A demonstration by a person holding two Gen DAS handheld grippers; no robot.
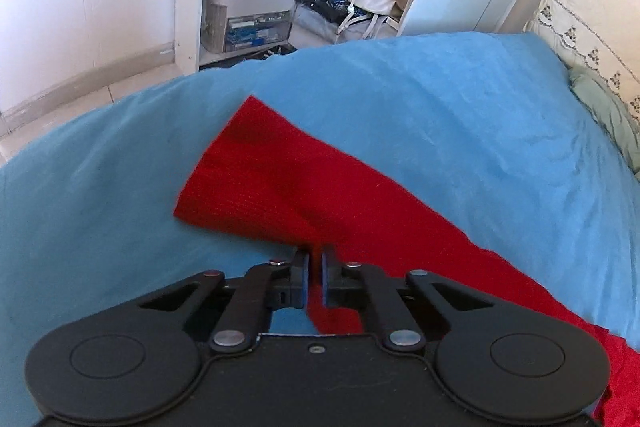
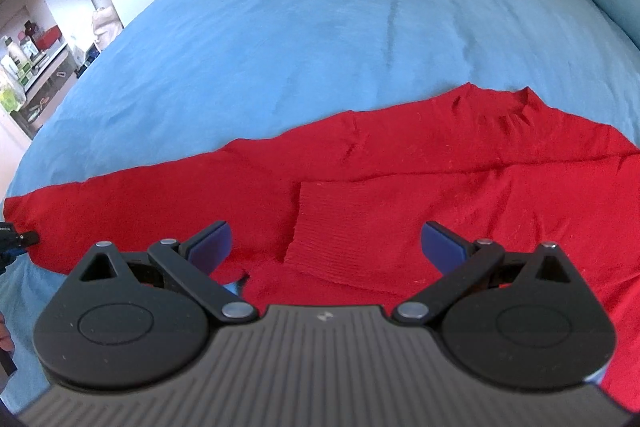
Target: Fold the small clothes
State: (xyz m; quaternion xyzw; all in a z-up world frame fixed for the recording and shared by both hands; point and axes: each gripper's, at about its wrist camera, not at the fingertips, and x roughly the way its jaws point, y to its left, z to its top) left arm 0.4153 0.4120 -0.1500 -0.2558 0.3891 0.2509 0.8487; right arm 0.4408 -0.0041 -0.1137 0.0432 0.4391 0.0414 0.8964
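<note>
Red knit sweater (image 1: 280, 183) sleeve pinched in left gripper (image 1: 315, 255), perhaps one layer only: could slip on lifting. Right gripper (image 2: 326, 241) hovers, jaws wide.

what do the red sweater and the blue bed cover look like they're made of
Red sweater: looks like knitted yarn, wool or acrylic I cannot tell; fine ribs show on the folded cuff, matte and slightly fuzzy.
Blue bed cover: seems a soft brushed fabric, maybe cotton or microfibre; matte, with a faint nap and shallow creases.
</note>
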